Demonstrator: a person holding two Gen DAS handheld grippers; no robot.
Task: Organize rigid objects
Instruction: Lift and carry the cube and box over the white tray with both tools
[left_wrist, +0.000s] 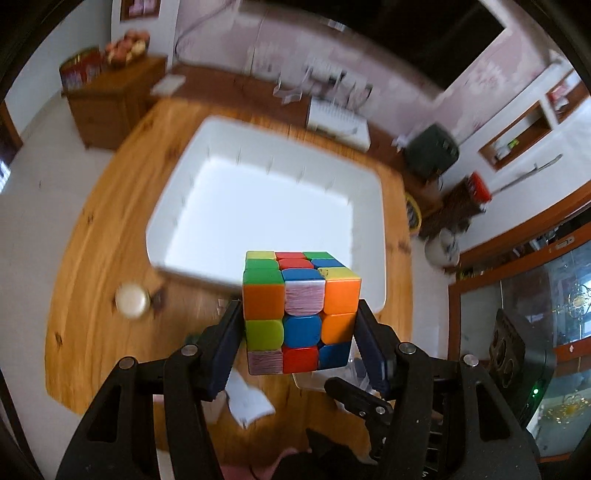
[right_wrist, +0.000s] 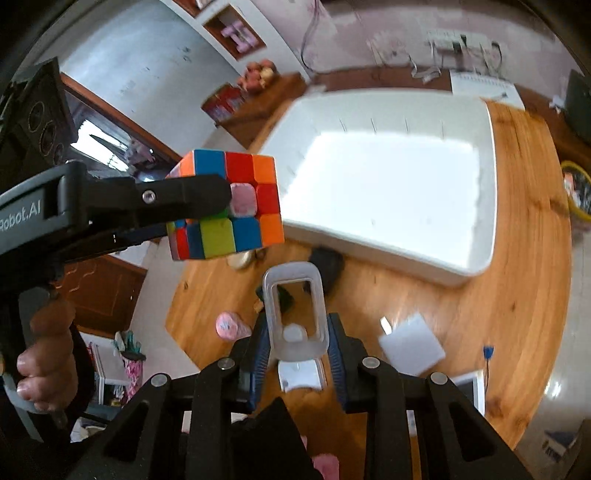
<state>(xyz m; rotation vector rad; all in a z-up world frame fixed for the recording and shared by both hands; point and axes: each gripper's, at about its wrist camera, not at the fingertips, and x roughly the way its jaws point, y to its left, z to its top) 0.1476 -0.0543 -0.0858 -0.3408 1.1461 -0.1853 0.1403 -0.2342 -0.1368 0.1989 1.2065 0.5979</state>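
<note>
Left wrist view first: the left gripper (left_wrist: 301, 325) carries a Rubik's cube (left_wrist: 301, 314), jaws pinching it on two opposite sides, held in the air over the near rim of the white bin (left_wrist: 184, 184). The right wrist view gives the side angle: the same cube (right_wrist: 225, 203) hangs left of the bin (right_wrist: 491, 177), the left gripper (right_wrist: 207, 199) reaching in from the left, and a person's hand (right_wrist: 48, 354) wraps its handle low at the left edge.

Only the right wrist view shows the right gripper (right_wrist: 297, 347), jaws pressed in on a clear plastic loop-shaped piece (right_wrist: 297, 314), rounded and hollow in the middle, held above the wooden surface (right_wrist: 498, 314).

The cube is scrambled: orange, blue, green, red and yellow tiles, with a few worn pinkish-white ones. Its corners are rounded, and it sits square between the pads.

The bin is wide and shallow, bare inside, taking up the middle of the round surface (left_wrist: 92, 258). A small round white object (left_wrist: 132, 301) lies left of the bin's near corner. Nearer the right gripper, a white card (right_wrist: 412, 343) and a pink object (right_wrist: 229, 325) lie on the wood, with a dark object (right_wrist: 327, 264) just by the bin's near wall. The bin's open top is clear from above.
</note>
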